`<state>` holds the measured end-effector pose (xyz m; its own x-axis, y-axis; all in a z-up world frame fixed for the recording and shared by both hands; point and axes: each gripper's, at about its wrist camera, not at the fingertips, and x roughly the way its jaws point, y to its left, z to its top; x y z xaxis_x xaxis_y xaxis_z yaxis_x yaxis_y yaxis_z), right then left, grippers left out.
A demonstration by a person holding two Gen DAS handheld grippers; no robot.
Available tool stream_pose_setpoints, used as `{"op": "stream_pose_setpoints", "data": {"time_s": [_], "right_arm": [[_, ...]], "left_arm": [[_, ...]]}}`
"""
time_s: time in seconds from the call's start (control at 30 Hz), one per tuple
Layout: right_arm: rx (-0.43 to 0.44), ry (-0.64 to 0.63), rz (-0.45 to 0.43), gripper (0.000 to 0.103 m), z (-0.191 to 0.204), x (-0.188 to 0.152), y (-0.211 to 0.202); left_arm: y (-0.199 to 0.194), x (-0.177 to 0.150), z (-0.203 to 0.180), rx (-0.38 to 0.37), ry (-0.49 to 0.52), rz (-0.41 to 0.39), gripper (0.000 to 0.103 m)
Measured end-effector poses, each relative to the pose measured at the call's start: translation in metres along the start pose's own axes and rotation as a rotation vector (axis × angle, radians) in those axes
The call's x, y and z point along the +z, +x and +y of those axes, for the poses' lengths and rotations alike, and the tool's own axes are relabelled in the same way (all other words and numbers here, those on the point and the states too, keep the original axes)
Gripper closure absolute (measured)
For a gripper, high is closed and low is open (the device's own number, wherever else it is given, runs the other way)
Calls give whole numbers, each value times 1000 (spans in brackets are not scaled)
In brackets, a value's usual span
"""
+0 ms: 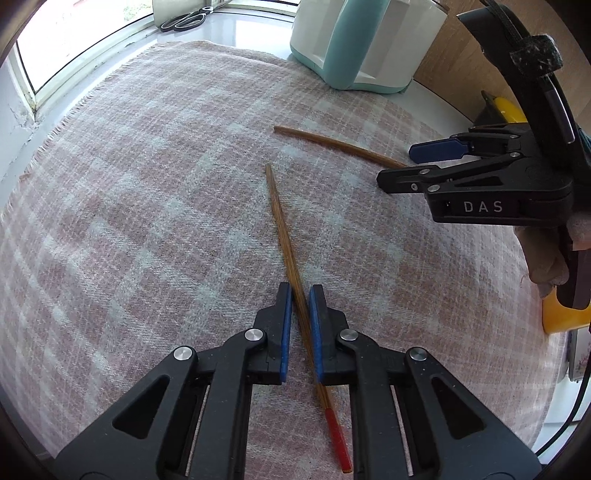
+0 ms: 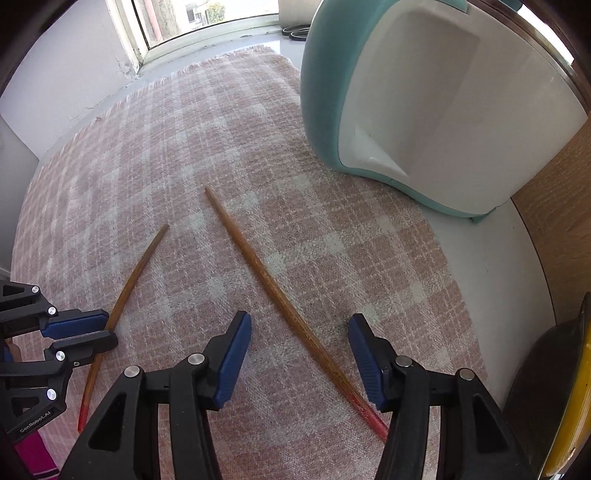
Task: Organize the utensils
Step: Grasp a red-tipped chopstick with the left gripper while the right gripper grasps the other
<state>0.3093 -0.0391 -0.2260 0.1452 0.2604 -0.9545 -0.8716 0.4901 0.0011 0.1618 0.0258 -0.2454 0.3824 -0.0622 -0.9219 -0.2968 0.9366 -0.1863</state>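
So the whole thing sat on a pink-and-white plaid woven cloth [image 1: 147,221] spread over a white bench [image 2: 517,277], next to a window.

Left side first: the left gripper [image 1: 300,328] was pointing steeply down at the cloth, its jaws almost pressed together around a thin brown wooden chopstick with a red end [image 1: 291,273]. The blue pads [image 1: 285,332] sat right at the stick on either side, pinching it roughly two thirds of the way toward the red end. No earlier shot to compare with, so that's just how it stood. That stick lay flat on the cloth, its long axis running away from the camera: narrow tip toward the window, red end back under the gripper.

Moving right, the second brown wooden chopstick with a red end [image 2: 295,321] also lay flat on the cloth, well apart from the first. In the right wrist view it ran diagonally, tip toward the far left, red end near the right finger. The right gripper [image 2: 299,350] hung over it with jaws spread wide, the stick between them but neither pad touching it.

Further right and back stood a teal-and-white plastic utensil holder [image 2: 424,110], upright at the cloth's far corner. Black-handled scissors [image 1: 186,18] lay on the sill behind it.
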Motion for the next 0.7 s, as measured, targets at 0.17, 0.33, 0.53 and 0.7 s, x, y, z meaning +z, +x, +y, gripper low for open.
{"op": "stream_pose_setpoints", "data": {"time_s": [0.17, 0.33, 0.53, 0.7], "right_arm": [[6, -16, 12, 51, 8, 12, 7], [18, -35, 28, 61, 15, 23, 12], [21, -47, 58, 87, 32, 36, 18], [11, 10, 106, 93, 43, 40, 18]], "left_arm": [[1, 2, 8, -28, -25, 0, 95], [3, 2, 15, -60, -55, 6, 96], [0, 0, 21, -70, -57, 9, 97], [-6, -4, 24, -74, -72, 6, 98]]}}
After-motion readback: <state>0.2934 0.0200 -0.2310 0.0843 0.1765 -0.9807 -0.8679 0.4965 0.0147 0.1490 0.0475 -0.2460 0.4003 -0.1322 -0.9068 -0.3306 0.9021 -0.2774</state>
